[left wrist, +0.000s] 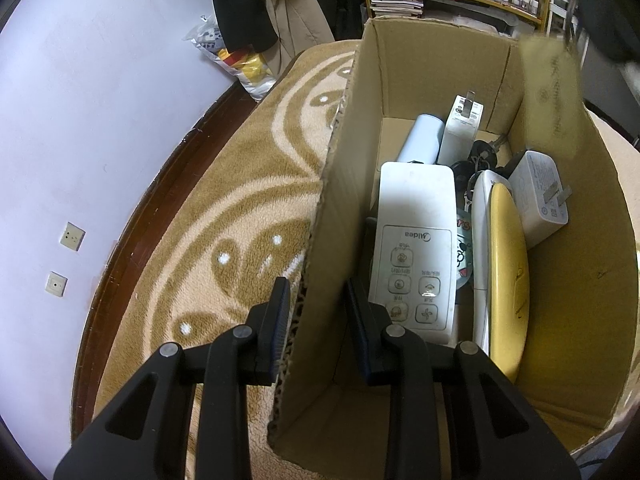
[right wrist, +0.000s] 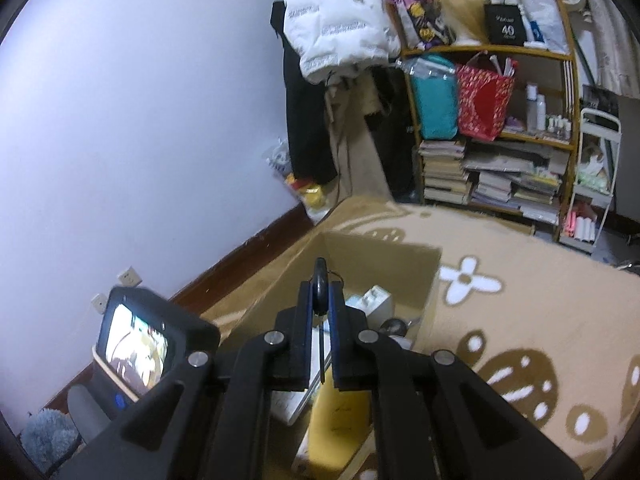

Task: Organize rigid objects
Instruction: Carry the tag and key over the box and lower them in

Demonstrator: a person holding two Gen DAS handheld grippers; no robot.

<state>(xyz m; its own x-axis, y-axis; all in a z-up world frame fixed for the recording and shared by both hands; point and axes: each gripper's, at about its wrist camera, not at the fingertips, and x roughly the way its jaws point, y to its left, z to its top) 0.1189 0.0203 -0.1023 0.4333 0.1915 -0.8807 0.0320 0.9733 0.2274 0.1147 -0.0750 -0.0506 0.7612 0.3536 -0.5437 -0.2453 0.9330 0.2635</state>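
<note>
Cardboard box (left wrist: 400, 60) stands on a patterned tan blanket (left wrist: 224, 184), with its left wall between the two fingers of the left gripper (left wrist: 318, 308). The fingers sit wide apart — one outside the wall, one inside — and whether their pads press the cardboard cannot be told. Just beyond the inner finger a white remote (left wrist: 416, 240) lies in the box, beside a flat yellow object (left wrist: 508, 280) standing on edge. Farther toward the far wall lie two white chargers (left wrist: 460, 128) (left wrist: 538, 196), a pale blue cylinder (left wrist: 420, 136) and some dark keys (left wrist: 482, 156).

The right gripper (right wrist: 320, 300) is closed on a thin dark object (right wrist: 320, 288) — what it is cannot be made out — and hangs over the open box (right wrist: 376, 248). Beyond the blanket's far edge stands a shelf (right wrist: 500, 52) holding books and bags, beside hanging coats (right wrist: 332, 20).
</note>
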